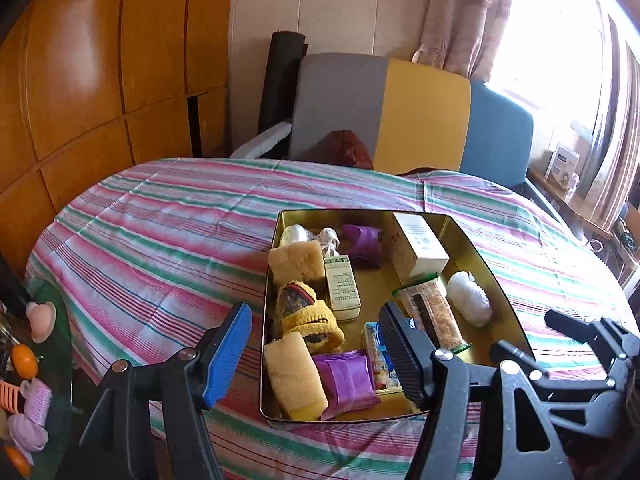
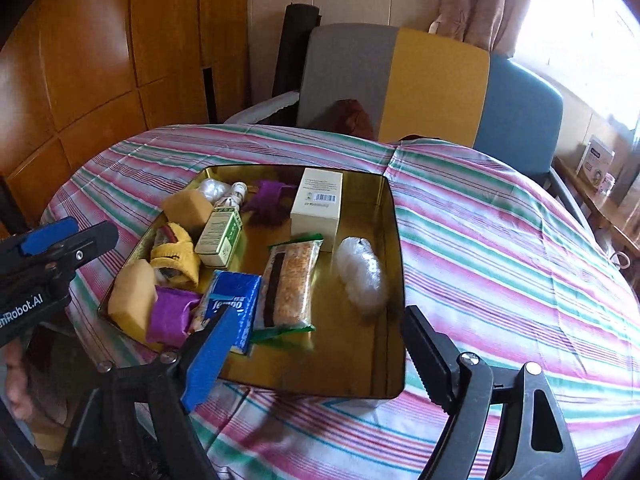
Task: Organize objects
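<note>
Both tools, left tool (image 1: 316, 350) and right tool (image 2: 320, 354), hang spread and empty over the packed gold tin (image 2: 394, 240) on the striped counter (image 2: 500, 248), so a sloppy dip could nudge the tin or crush the cracker pack (image 2: 290, 284).

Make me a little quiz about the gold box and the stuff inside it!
1. True or false: both grippers, left gripper and right gripper, are open and hold nothing.
2. What stands at the far end of the gold tin: A) white carton, B) orange ball, C) cup?
3. Fill in: the clear plastic bundle lies to the ____ of the cracker packet in the right wrist view.

Key: 1 true; 2 A; 3 right.
</note>
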Available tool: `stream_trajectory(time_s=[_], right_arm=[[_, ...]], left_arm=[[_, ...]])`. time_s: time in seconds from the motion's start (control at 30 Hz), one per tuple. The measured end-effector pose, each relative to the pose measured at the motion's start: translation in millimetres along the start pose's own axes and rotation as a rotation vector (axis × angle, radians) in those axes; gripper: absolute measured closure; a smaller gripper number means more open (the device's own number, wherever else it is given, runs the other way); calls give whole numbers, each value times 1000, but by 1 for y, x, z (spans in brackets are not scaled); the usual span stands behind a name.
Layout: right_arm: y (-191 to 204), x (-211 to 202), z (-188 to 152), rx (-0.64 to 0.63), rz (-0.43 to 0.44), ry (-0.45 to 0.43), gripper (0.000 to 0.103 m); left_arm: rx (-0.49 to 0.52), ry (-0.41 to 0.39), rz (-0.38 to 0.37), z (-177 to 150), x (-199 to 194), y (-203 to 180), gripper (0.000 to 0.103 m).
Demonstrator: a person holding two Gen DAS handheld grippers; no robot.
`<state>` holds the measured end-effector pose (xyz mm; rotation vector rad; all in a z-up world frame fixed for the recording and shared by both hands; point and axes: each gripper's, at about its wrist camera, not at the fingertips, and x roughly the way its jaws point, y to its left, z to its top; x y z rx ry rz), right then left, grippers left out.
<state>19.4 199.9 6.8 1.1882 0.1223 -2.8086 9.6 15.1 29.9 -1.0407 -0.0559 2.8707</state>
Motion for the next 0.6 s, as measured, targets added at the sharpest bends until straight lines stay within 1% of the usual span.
stream_trajectory(time_s=[0.17, 0.27, 0.4, 0.53, 0.6], right_arm=[[10, 4, -5, -3, 12, 14, 19], [13, 6, -7, -4, 16, 18, 19], [15, 9, -8, -1, 16, 22, 19], [13, 8, -7, 5, 10, 16, 20], [11, 5, -6, 10, 6, 6, 19]], left_arm=[[4, -1, 2, 0, 0, 2, 36], [12, -22, 15, -1, -2, 2, 36], [16, -47, 15, -1, -5, 2, 40], [19, -41, 18, -1, -4, 1, 40], [19, -24, 16, -1, -2, 1, 40]])
